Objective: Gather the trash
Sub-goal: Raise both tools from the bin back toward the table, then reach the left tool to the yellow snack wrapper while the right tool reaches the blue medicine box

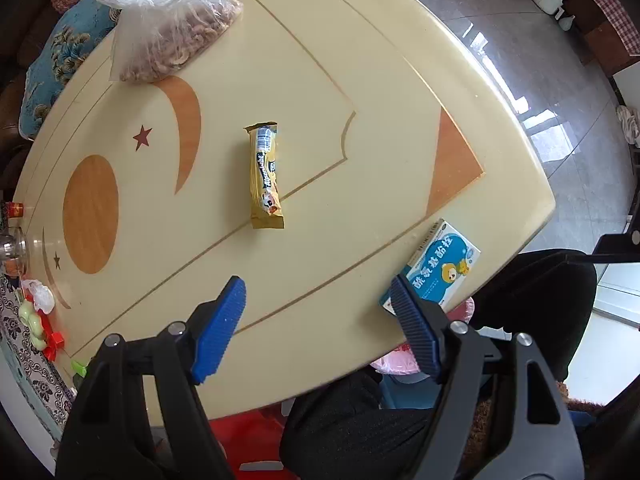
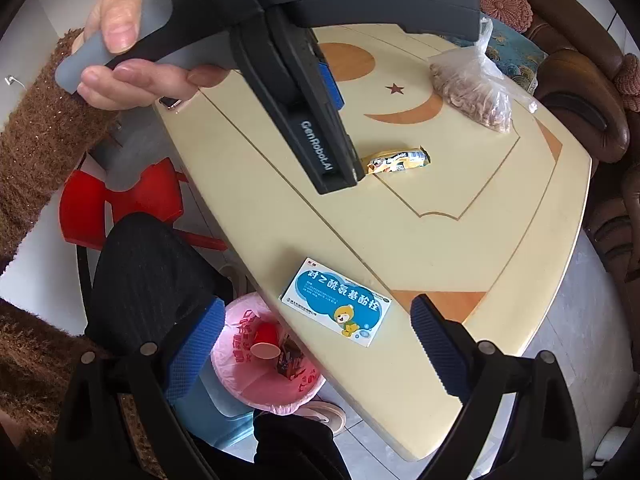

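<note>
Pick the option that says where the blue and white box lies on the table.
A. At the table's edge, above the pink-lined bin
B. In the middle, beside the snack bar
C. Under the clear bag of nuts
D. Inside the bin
A: the blue and white box lies flat at the edge of the table, with the pink-lined bin on the floor just beyond that edge.

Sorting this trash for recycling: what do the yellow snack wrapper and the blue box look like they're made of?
Yellow snack wrapper: probably glossy plastic or foil film, judging by its crimped ends and shiny printed skin. Blue medicine box: likely thin printed cardboard with a smooth, slightly glossy finish; it has flat faces and sharp folded edges.
</note>
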The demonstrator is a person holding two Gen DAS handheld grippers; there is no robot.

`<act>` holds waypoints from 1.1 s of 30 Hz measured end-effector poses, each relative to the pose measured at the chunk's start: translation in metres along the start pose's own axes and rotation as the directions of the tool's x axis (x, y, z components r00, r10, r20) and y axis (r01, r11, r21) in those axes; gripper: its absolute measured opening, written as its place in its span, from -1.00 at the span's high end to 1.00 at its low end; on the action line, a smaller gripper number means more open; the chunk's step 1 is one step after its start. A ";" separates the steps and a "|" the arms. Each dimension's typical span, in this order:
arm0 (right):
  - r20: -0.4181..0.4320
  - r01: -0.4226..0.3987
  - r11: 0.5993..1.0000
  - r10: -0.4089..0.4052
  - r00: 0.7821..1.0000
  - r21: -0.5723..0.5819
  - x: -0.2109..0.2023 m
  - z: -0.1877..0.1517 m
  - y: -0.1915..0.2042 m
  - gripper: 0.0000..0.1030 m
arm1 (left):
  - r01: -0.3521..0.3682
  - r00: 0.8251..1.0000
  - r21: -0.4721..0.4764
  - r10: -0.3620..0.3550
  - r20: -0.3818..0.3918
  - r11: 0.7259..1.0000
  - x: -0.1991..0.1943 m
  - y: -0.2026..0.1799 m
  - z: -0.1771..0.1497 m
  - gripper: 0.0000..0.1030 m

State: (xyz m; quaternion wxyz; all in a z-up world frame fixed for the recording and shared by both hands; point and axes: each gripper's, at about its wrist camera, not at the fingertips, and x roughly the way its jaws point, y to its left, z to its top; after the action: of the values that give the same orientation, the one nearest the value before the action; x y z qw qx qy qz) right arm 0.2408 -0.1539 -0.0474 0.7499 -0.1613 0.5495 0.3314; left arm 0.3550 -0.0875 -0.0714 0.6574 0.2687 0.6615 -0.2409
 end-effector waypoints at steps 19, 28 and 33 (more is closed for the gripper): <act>-0.169 -0.053 0.980 0.020 0.985 -0.194 0.077 0.012 0.004 -0.78 | 0.040 0.996 0.029 -0.038 -0.075 0.999 0.066 0.017 0.047 -0.42; -0.268 -0.079 0.938 -0.015 0.963 -0.337 0.112 0.002 0.019 -0.78 | 0.053 0.994 0.017 -0.052 -0.094 0.998 0.090 0.028 0.061 -0.42; -0.299 -0.106 0.924 -0.009 0.954 -0.366 0.125 0.004 0.020 -0.78 | 0.049 0.992 0.015 -0.047 -0.115 0.999 0.102 0.034 0.065 -0.42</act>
State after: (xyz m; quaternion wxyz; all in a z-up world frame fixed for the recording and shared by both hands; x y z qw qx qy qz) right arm 0.2519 -0.0972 -0.1602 0.6055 -0.3367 0.5849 0.4218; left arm 0.4270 -0.1022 -0.1731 0.6098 0.2718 0.7025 -0.2465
